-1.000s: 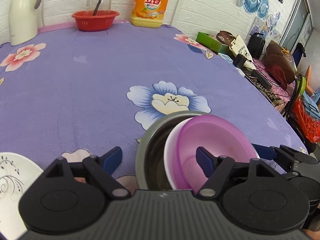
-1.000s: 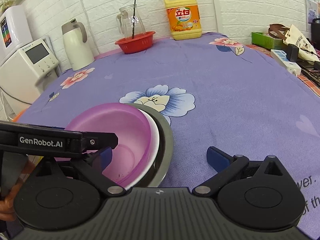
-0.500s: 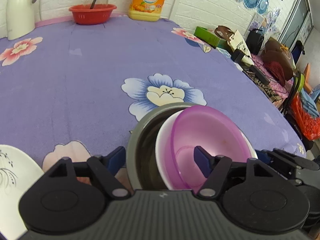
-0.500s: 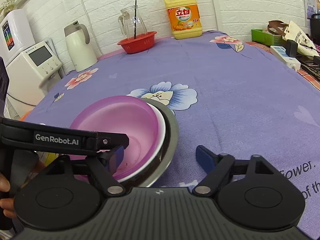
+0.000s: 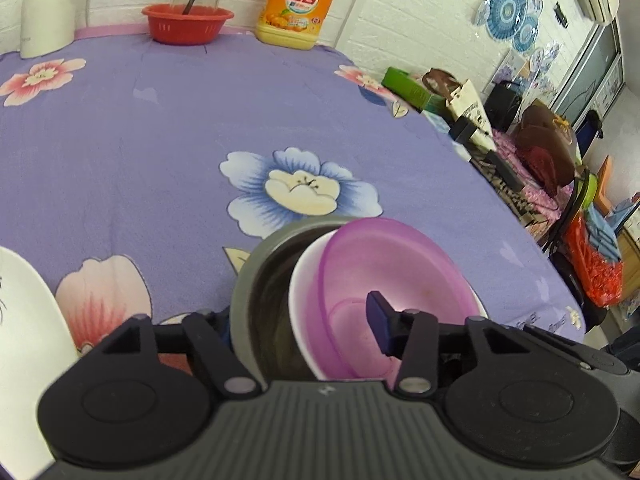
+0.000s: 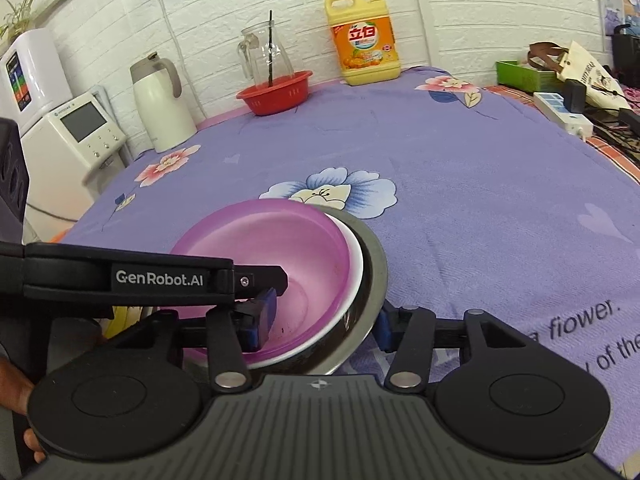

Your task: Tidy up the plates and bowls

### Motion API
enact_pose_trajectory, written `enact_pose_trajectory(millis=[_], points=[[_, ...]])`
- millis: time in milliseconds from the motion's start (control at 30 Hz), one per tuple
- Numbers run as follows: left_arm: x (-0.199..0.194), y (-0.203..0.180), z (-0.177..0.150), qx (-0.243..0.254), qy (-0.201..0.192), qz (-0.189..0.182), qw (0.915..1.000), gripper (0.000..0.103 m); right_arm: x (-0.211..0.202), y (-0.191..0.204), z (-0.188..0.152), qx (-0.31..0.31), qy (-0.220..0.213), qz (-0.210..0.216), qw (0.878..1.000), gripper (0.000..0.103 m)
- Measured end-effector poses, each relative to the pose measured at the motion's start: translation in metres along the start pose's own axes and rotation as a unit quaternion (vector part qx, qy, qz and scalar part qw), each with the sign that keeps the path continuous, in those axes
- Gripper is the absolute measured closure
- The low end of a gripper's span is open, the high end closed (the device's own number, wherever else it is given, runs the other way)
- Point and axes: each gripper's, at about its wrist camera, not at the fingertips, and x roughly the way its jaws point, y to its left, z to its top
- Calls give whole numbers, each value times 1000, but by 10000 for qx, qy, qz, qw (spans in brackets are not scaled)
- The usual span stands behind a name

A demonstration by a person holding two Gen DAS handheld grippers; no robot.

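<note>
Both closing in from a looser straddle: left gripper (image 5: 300, 320) and right gripper (image 6: 320, 320) now pinching opposite walls of the nested bowls (image 6: 280, 256) (purple in white in steel). Resting near table (image 5: 140, 160) front edge; likely ready for lifting

A translucent glossy plastic purple bowl (image 6: 280, 248) nests in a smooth white bowl (image 6: 357, 264) and shiny metal bowl (image 6: 376, 268) on matt woven tablecloth (image 6: 460, 184).
</note>
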Motion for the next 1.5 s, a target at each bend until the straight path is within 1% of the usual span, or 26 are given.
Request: enact_pose_trajectory(millis=[133,233,333,500,533,567,600,633,700,800,933,1033,1167,1200,1300,1400,1500], points=[[-25,0,6,-19,-364,-18,9993,56,-15,13,9,-194,-284,-70,9994,16],[-49,11,8,-64,-628,223,9978,56,-18,28,15,-356,-433,94,9984,16],[-77,30,4,-171,-886,619,9940,56,-13,51,18,-509,-476,424,9967,15],[-126,74,-12,-453,-1206,1397,9818,56,7,104,17,-799,-311,1191,9892,14],[-135,82,-17,-497,-1256,1535,9789,56,12,115,15,-865,-239,1353,9867,11],[-144,90,-22,-546,-1286,1629,9767,54,16,126,13,-944,-165,1489,9842,10],[-149,96,-26,-582,-1300,1670,9756,53,20,136,9,-1021,-99,1611,9816,2],[-153,104,-30,-629,-1316,1719,9742,53,22,148,6,-1102,-12,1774,9780,0],[-153,116,-38,-764,-1267,1800,9725,50,26,164,-2,-1230,85,1912,9738,0],[-150,134,-47,-1029,-1164,1640,9741,51,32,174,-8,-1320,242,1923,9721,0],[-144,141,-53,-1109,-1116,1515,9759,50,40,179,-13,-1471,393,1740,9729,0],[-144,149,-58,-1232,-1192,1366,9757,49,42,185,-16,-1659,419,1630,9717,0],[-146,152,-60,-1216,-1263,1246,9766,45,46,192,-16,-1832,395,1546,9700,0],[-147,152,-59,-1234,-1286,1207,9766,43,45,193,-16,-1902,347,1465,9701,0],[-147,155,-59,-1260,-1349,1116,9765,38,40,200,-17,-2241,12,1131,9680,0],[-149,156,-58,-1274,-1389,1101,9759,36,40,203,-15,-2344,-64,1153,9653,0],[-161,158,-56,-1301,-1616,1115,9719,30,38,193,-9,-2140,-98,1207,9693,0]])
